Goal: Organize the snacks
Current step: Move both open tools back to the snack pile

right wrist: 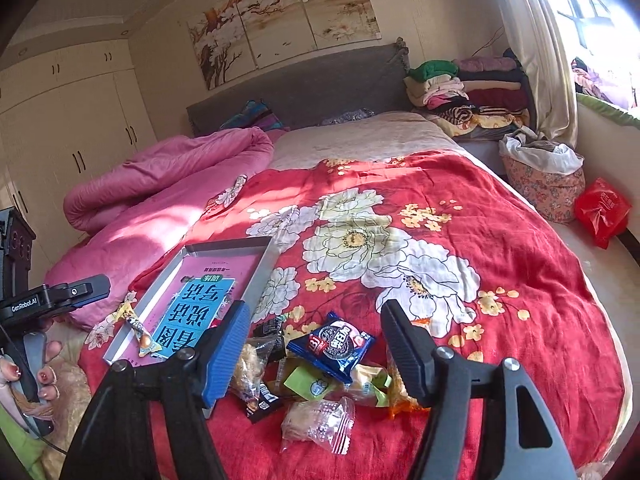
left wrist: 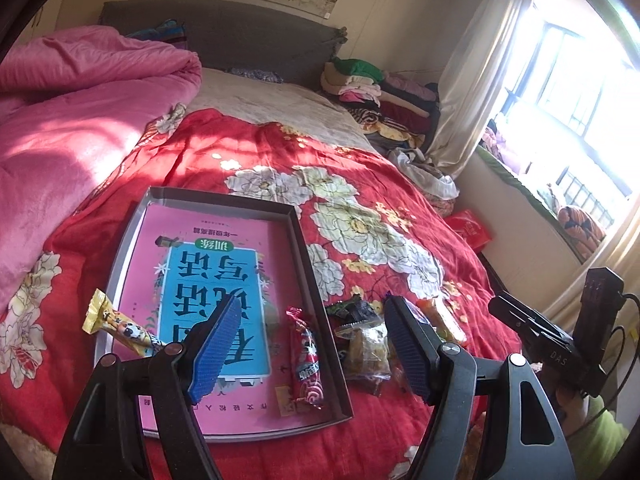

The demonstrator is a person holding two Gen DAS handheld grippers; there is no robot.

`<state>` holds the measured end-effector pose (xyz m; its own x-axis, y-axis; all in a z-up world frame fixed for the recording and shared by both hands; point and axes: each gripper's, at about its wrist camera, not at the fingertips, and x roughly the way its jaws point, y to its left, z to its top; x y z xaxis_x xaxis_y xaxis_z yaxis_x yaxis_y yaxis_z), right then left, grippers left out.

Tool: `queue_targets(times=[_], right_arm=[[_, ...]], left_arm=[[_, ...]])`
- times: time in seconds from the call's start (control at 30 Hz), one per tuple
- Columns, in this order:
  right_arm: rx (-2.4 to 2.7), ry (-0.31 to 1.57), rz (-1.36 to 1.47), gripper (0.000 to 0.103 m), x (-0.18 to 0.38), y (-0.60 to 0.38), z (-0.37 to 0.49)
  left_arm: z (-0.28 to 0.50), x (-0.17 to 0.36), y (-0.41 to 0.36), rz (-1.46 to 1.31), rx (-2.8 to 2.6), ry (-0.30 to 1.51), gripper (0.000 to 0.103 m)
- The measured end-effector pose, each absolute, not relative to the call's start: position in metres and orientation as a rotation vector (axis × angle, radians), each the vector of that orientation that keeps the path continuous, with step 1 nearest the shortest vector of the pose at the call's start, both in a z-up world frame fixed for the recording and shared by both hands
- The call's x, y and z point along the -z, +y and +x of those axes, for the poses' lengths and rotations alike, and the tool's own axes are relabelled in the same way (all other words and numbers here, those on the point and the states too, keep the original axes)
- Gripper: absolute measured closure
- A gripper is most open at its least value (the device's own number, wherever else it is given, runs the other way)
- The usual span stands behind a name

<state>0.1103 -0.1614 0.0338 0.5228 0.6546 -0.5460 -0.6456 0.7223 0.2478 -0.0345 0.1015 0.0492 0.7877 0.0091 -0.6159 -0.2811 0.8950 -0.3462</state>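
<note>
A grey shallow tray (left wrist: 308, 264) lies on the red flowered bedspread, with a pink and blue book inside. A yellow snack stick (left wrist: 120, 326) rests on its left rim and a red snack pack (left wrist: 306, 364) lies inside near its right wall. A pile of wrapped snacks (left wrist: 366, 344) lies right of the tray. My left gripper (left wrist: 312, 340) is open and empty above the tray's near right part. My right gripper (right wrist: 316, 344) is open and empty over the pile, above a blue cookie pack (right wrist: 332, 346). The tray (right wrist: 262, 268) shows at left there.
A pink quilt (left wrist: 72, 128) is bunched at the left. Folded clothes (right wrist: 468, 88) are stacked by the headboard. A floral bag (right wrist: 544, 180) and a red bag (right wrist: 604, 210) sit at the bed's right edge, by the window.
</note>
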Motion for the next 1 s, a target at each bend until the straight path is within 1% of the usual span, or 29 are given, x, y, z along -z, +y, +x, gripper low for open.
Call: queue_targets(times=[0.4, 1.0], right_arm=[[-0.766, 0.702, -0.036, 0.034, -0.024, -0.159, 0.095], [-0.707, 0.840, -0.087, 0.033, 0.005, -0.153, 0.096]], left_arm=[[-0.012, -0.037, 0.068, -0.417, -0.074, 0.736, 0.027], [0.019, -0.009, 0.030, -0.359, 0.015, 0.882, 0.027]])
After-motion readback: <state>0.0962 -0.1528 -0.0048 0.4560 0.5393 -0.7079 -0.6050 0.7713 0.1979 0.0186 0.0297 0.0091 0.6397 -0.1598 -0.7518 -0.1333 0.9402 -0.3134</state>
